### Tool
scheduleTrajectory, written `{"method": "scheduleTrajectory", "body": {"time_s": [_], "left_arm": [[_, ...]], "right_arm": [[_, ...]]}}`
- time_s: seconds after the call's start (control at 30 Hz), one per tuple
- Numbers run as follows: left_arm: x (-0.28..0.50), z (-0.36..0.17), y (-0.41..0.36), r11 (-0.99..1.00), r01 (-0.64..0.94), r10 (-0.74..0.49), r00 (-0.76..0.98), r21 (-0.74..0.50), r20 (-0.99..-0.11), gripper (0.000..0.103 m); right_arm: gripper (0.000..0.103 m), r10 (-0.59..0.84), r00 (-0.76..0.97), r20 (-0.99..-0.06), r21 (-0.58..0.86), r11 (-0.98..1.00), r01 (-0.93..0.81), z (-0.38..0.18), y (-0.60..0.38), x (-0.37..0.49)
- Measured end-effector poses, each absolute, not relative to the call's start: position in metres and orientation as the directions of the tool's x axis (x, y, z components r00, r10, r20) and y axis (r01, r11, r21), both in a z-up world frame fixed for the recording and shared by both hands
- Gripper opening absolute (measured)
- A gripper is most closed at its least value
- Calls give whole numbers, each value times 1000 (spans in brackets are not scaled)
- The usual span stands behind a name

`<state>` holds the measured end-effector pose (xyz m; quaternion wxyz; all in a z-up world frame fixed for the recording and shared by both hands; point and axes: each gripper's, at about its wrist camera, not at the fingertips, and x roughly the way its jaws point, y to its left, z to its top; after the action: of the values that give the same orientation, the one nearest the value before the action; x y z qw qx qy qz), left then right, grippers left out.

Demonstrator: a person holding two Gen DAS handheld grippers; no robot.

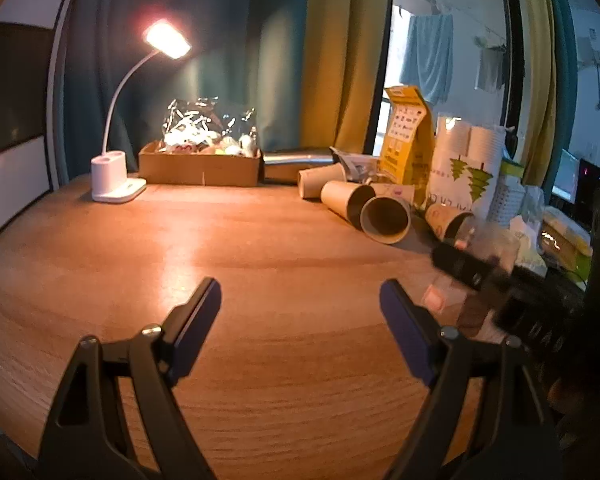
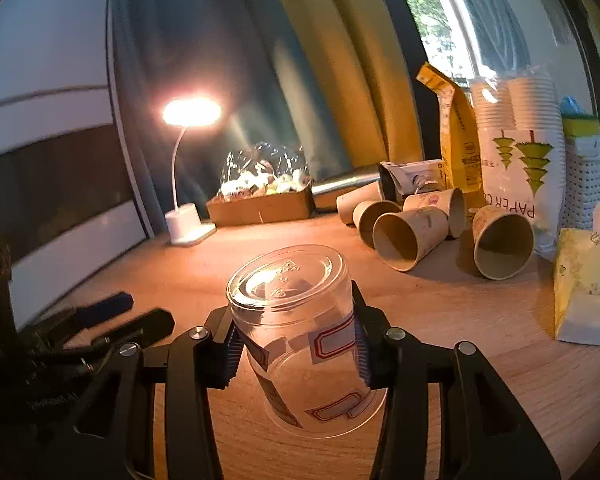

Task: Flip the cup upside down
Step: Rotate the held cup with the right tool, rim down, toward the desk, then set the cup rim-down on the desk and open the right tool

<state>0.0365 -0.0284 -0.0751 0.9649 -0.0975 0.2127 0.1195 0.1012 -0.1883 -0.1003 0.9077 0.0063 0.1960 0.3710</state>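
Note:
A clear plastic cup with red-outlined labels stands base up, rim down near the wooden table. My right gripper is shut on its sides. In the left wrist view the cup shows as a blur at the right, held by the right gripper. My left gripper is open and empty above the table. It also shows at the left edge of the right wrist view.
Several paper cups lie on their sides at the back right, next to a yellow bag and a sleeve of stacked cups. A lit desk lamp and a cardboard box stand at the back. A tissue pack lies at the right.

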Motion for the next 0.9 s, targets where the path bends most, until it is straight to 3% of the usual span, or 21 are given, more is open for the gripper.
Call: {"method": "scheduleTrajectory", "body": {"time_s": [0.53, 0.9], "left_arm": [[22, -93, -8, 948, -255, 155, 891, -189, -427, 83], [22, -95, 4, 951, -209, 100, 904, -227, -415, 83]], "right_arm": [[48, 559, 731, -392, 28, 801, -597, -119, -171, 85], [62, 503, 763, -406, 12, 838, -546, -125, -168, 82]]}}
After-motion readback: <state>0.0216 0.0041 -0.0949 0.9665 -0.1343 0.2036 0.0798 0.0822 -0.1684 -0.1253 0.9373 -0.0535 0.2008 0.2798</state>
